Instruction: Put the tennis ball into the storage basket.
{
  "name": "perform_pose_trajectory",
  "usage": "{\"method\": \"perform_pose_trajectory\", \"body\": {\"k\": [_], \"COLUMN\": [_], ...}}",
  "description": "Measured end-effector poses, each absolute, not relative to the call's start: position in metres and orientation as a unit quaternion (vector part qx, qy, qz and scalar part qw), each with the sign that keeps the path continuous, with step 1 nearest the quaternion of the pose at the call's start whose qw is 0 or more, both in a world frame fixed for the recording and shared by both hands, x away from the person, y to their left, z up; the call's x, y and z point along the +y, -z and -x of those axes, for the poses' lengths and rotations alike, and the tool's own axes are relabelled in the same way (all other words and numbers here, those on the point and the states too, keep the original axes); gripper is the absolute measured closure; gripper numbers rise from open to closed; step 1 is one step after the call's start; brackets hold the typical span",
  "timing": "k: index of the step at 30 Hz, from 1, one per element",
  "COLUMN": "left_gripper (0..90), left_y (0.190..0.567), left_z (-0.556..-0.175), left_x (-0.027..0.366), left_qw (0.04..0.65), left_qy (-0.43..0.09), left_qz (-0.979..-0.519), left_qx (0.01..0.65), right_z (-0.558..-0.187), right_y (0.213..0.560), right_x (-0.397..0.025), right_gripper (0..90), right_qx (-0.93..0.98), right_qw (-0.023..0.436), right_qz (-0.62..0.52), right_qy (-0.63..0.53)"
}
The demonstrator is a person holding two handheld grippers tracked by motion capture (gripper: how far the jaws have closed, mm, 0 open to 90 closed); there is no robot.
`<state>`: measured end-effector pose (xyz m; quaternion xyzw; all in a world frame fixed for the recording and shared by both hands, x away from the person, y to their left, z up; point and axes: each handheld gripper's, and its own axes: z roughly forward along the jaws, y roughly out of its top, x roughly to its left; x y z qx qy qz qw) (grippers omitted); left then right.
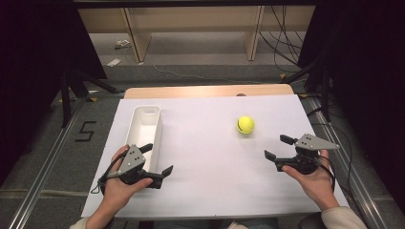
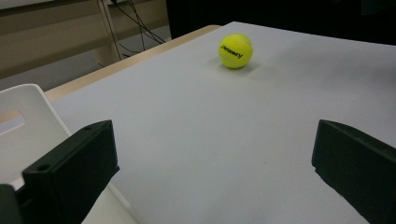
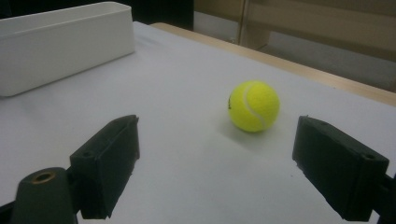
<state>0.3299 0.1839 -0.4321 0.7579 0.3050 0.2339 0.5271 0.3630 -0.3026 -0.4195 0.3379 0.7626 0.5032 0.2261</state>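
- The fuzzy yellow-green felt tennis ball lies alone on the white tabletop, right of centre in the high view; likely light, springy, prone to roll, best pinched across its middle.
- Right gripper, jaws apart, sits near it; left gripper, also spread, rests beside the long white plastic bin.
- The left gripper view shows black lettering on the ball; the right gripper view shows its white seam.

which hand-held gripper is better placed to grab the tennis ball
Right. The right hand-held gripper is open, near the tennis ball and aimed at it. The left hand-held gripper sits farther off, beside the white bin.
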Motion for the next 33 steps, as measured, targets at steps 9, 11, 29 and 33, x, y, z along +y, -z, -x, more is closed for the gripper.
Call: {"method": "perform_pose_trajectory", "body": {"k": [9, 11, 29, 33], "left_gripper": [0.0, 0.0, 0.0, 0.0], "left_y": [0.432, 0.432, 0.431, 0.432], "left_z": [-0.329, -0.329, -0.329, -0.329], "left_x": [0.184, 0.184, 0.182, 0.182], "left_qw": [0.527, 0.527, 0.528, 0.529], "left_qy": [-0.235, -0.234, -0.234, -0.233], "left_qz": [-0.758, -0.758, -0.759, -0.759], "left_qx": [0.303, 0.304, 0.301, 0.301], "right_z": [-0.363, -0.364, -0.391, -0.395], "right_y": [0.419, 0.419, 0.426, 0.426], "right_x": [-0.302, -0.302, -0.293, -0.29], "right_gripper": [15.3, 15.3, 15.4, 15.4], "right_qx": [0.762, 0.761, 0.763, 0.764], "right_qw": [0.23, 0.23, 0.239, 0.236], "right_qz": [-0.341, -0.344, -0.359, -0.36], "right_qy": [-0.501, -0.5, -0.481, -0.48]}}
